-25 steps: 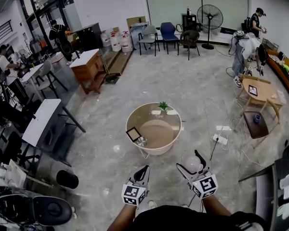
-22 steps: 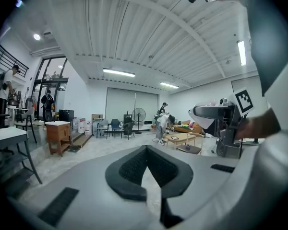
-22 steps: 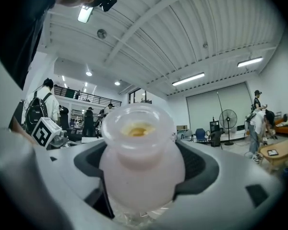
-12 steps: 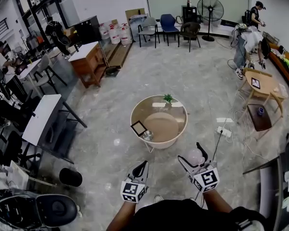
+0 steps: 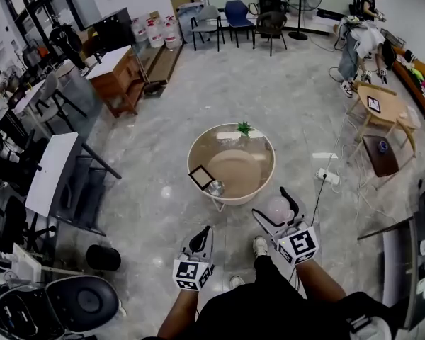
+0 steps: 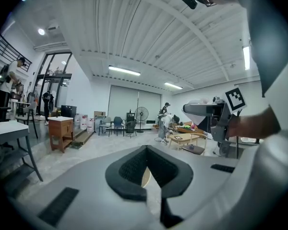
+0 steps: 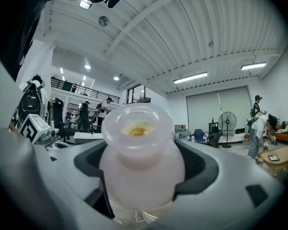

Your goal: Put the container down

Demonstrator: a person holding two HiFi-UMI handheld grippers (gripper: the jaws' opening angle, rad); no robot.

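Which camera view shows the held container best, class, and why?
The right gripper view: the pale container fills the middle, clamped in the right tool. The head view shows only a small pale blob; the left gripper view barely shows it.

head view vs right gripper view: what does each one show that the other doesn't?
Only the head view: the round table ahead on the floor, with a small plant and a picture frame on it.

Only the right gripper view: the container's open mouth with something yellowish inside, and the right gripper jaws pressed on both its sides.

Both: the container held in the right gripper, off the table, and the standing fan at the far wall.
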